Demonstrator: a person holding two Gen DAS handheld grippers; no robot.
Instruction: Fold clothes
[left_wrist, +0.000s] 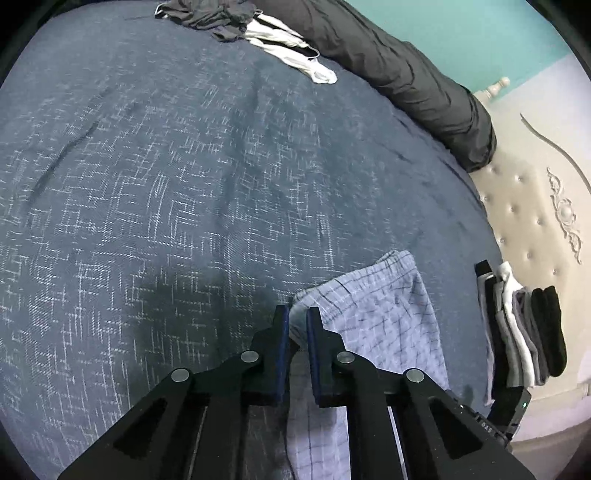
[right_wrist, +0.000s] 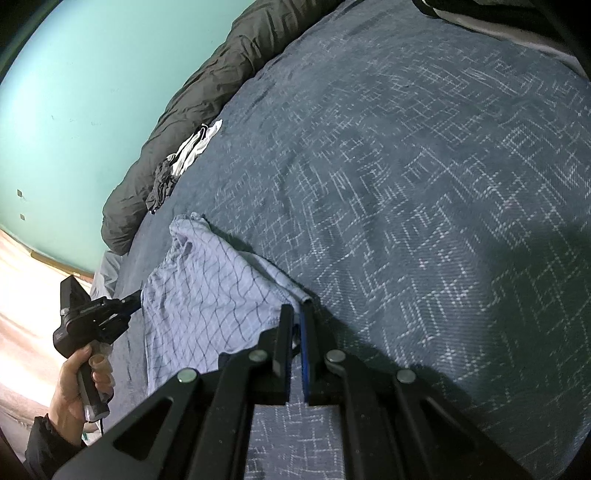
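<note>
- We have the pale blue checked cotton garment (left_wrist: 373, 314) lying on the dark blue patterned bedspread (left_wrist: 166, 184), near the stack of folded grey, white and black clothes (left_wrist: 524, 332).
- Our left gripper (left_wrist: 297, 325) is pinched narrow on one corner of that garment; our right gripper (right_wrist: 297, 321) is clamped nearly closed on another corner.
- To fold well, we should lift both corners together, keep the edge between them taut, and lay it level over the garment's far edge.
</note>
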